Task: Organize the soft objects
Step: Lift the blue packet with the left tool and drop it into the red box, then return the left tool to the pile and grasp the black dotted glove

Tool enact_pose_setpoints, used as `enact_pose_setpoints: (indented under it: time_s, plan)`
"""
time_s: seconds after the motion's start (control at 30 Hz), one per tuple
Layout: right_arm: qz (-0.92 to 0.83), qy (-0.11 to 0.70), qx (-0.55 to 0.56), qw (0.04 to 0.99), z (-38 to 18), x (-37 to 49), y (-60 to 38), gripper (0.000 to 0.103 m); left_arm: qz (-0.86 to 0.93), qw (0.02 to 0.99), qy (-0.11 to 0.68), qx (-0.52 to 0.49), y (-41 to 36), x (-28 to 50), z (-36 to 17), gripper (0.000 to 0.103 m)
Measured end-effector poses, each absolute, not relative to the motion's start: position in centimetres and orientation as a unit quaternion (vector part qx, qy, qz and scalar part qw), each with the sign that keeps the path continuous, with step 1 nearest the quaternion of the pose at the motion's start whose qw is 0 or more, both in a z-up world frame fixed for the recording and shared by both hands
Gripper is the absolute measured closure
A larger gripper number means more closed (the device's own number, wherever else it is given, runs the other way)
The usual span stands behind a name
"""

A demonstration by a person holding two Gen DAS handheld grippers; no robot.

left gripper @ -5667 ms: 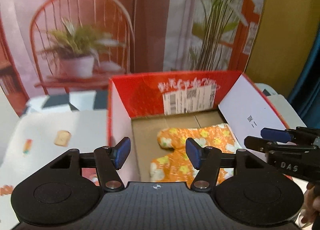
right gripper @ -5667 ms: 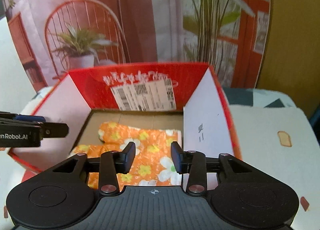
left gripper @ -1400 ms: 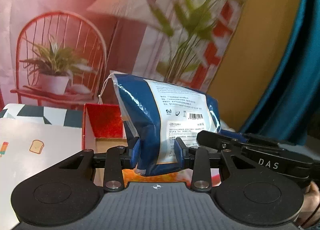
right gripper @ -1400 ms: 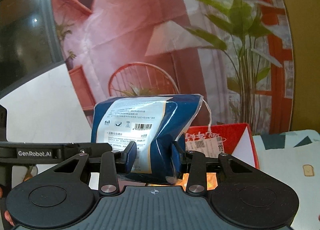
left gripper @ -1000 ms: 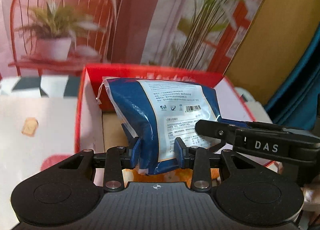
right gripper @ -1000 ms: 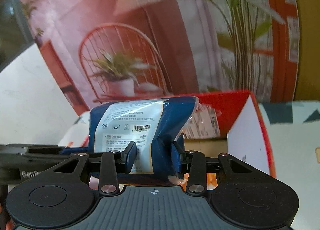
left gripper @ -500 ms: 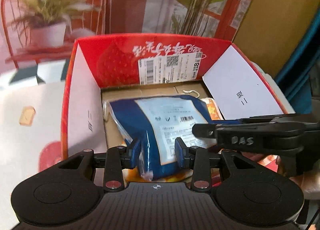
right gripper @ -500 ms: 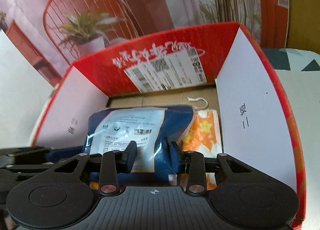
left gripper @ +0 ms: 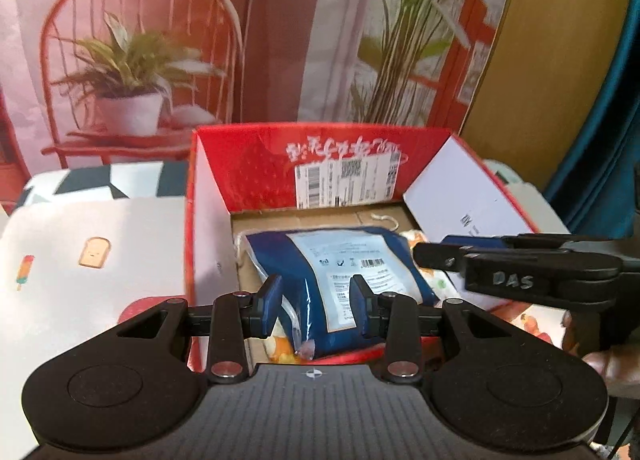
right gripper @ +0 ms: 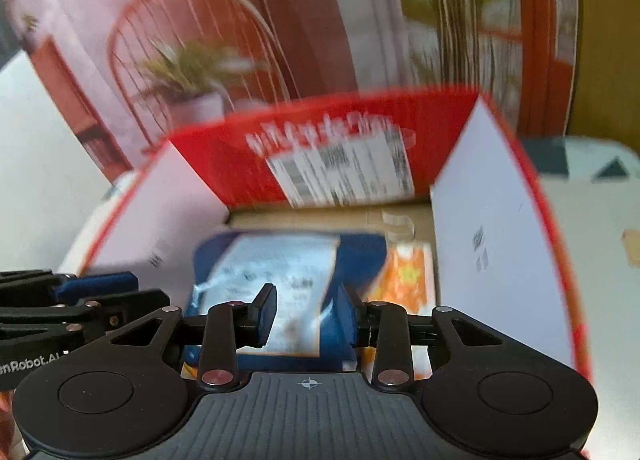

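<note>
A blue plastic bag with a white label (left gripper: 276,260) (right gripper: 288,260) lies in the red cardboard box (left gripper: 248,168) (right gripper: 224,164), on top of an orange floral cloth (left gripper: 278,348) (right gripper: 404,276). My left gripper (left gripper: 315,300) is shut on the bag's near end, with its pads against both sides. My right gripper (right gripper: 307,310) is shut on the same bag further right; that view is blurred. The right gripper's fingers (left gripper: 440,256) reach in from the right. The left gripper's fingers (right gripper: 120,300) come in from the left.
The box stands on a white tablecloth with toast and ice-lolly prints (left gripper: 92,252). A printed backdrop with a chair and plants (left gripper: 132,72) rises right behind the box. A teal curtain (left gripper: 600,140) hangs at the right. A person's hand (left gripper: 600,364) shows at the right edge.
The blue bag came down from above the box and now lies inside it on the orange cloth. Both grippers went down with it and kept hold.
</note>
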State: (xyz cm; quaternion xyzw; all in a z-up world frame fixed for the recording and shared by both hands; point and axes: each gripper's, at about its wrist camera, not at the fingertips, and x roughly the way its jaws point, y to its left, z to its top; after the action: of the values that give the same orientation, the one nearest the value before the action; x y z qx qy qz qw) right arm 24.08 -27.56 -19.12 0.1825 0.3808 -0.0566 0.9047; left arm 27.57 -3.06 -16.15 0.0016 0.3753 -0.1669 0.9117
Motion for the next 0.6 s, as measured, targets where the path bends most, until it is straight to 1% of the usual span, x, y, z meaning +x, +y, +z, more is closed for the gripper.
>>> enact_pose_setpoints:
  time_s: [0.3,0.6]
  plan:
    - [-0.06,0.282,0.132,0.948,-15.1,17.0,-25.8,0.071,-0.153,0.933,0.326,-0.008,-0.8,20.4,-14.7,0.065]
    - [-0.064,0.233,0.131,0.961,-15.8,10.2,-23.4,0.071,-0.143,0.934,0.328,-0.015,-0.1,15.3,-16.6,0.065]
